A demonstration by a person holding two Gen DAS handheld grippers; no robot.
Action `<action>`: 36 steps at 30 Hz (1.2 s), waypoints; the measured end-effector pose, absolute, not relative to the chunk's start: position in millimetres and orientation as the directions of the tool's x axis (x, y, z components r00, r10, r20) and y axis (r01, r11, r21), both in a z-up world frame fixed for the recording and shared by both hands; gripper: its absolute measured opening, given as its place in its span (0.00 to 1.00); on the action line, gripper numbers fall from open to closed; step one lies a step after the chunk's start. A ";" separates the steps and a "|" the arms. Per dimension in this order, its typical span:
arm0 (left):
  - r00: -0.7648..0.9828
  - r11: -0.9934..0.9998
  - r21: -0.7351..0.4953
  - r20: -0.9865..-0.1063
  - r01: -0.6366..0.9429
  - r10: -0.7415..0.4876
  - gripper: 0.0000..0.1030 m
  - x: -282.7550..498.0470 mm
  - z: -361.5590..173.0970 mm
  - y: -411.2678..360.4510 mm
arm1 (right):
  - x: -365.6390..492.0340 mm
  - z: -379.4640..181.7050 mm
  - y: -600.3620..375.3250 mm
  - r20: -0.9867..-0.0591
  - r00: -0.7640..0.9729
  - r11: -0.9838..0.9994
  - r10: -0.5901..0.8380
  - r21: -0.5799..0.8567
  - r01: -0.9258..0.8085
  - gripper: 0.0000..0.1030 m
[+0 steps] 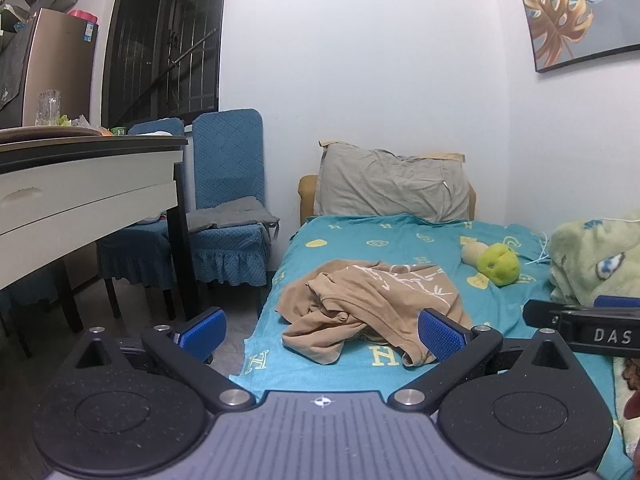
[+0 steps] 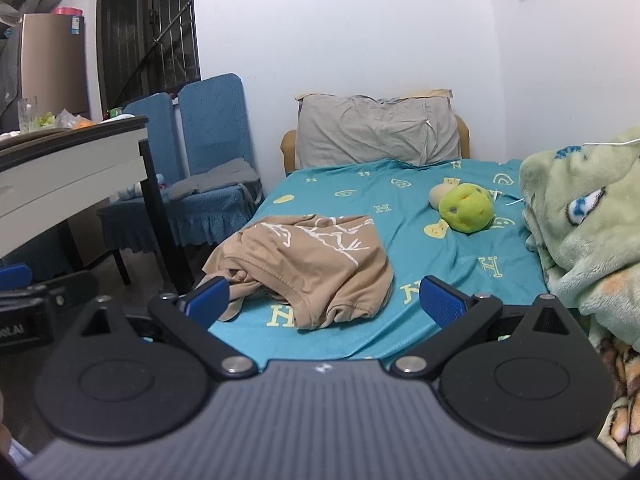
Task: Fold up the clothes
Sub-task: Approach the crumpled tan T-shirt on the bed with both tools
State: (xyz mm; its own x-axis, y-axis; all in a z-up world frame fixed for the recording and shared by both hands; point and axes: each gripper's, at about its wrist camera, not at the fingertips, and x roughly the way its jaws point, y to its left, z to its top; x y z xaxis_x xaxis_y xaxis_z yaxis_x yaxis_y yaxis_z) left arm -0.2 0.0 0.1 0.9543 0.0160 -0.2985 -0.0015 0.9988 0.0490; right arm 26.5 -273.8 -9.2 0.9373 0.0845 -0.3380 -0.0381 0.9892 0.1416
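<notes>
A tan T-shirt point(image 1: 372, 308) with a white print lies crumpled on the teal bedsheet point(image 1: 400, 240), near the bed's near left corner. It also shows in the right wrist view point(image 2: 308, 268). My left gripper point(image 1: 320, 334) is open and empty, held just short of the shirt's near edge. My right gripper point(image 2: 324, 300) is open and empty, also just short of the shirt. The right gripper's body shows at the right edge of the left wrist view point(image 1: 588, 326); the left gripper's body shows at the left edge of the right wrist view point(image 2: 36, 308).
A green plush toy point(image 2: 466, 208) lies on the bed beyond the shirt. A green fleece blanket point(image 2: 588, 224) is heaped along the bed's right side. A grey pillow point(image 2: 376, 132) leans at the head. A white table point(image 1: 80, 188) and blue chairs point(image 1: 228, 184) stand left of the bed.
</notes>
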 end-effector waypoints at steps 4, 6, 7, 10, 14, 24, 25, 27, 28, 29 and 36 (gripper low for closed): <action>0.954 0.998 0.055 -0.300 -0.008 0.025 1.00 -1.3 0.3 -1.4 | 27.6 -8.8 -276.4 -0.324 0.943 0.992 0.077 0.122 -0.040 1.00; 0.950 0.998 0.058 -0.313 -0.003 0.021 1.00 2.3 -1.4 -3.6 | 27.8 -13.5 -270.2 -0.325 0.943 0.994 0.067 0.100 -0.036 1.00; 0.949 0.999 0.052 -0.315 -0.002 0.018 1.00 1.7 0.3 -2.1 | 28.0 -13.0 -268.4 -0.329 0.942 0.995 0.065 0.096 -0.035 1.00; 0.951 0.999 0.038 -0.310 -0.003 0.014 1.00 0.7 2.5 1.5 | 25.8 -8.3 -267.2 -0.332 0.941 0.995 0.066 0.095 -0.037 1.00; 0.955 1.000 0.024 -0.298 -0.002 0.009 1.00 -5.1 1.0 6.7 | 28.3 -9.0 -268.2 -0.333 0.941 0.994 0.063 0.105 -0.029 1.00; 0.950 0.999 0.039 -0.313 -0.006 0.018 1.00 -4.9 -2.0 6.1 | 31.5 -11.0 -271.0 -0.329 0.942 0.990 0.061 0.138 -0.016 1.00; 0.948 0.999 0.043 -0.317 -0.008 0.021 1.00 -3.1 -3.2 4.5 | 30.9 -10.6 -272.0 -0.327 0.943 0.990 0.061 0.142 -0.015 1.00; 0.946 0.999 0.049 -0.323 -0.007 0.022 1.00 -1.7 -5.0 3.3 | 30.6 -10.2 -273.1 -0.325 0.944 0.988 0.060 0.151 -0.011 1.00; 0.946 0.999 0.051 -0.325 -0.006 0.022 1.00 -1.4 -5.6 3.2 | 30.7 -10.2 -273.3 -0.325 0.944 0.988 0.060 0.156 -0.009 1.00; 0.945 0.999 0.054 -0.326 -0.005 0.022 1.00 -1.0 -6.1 3.1 | 30.8 -10.1 -273.5 -0.324 0.944 0.987 0.058 0.159 -0.006 1.00; 0.950 0.998 0.053 -0.311 0.029 -0.011 1.00 -3.9 -8.0 3.0 | 30.2 -10.7 -273.7 -0.314 0.948 0.988 0.057 0.157 -0.007 1.00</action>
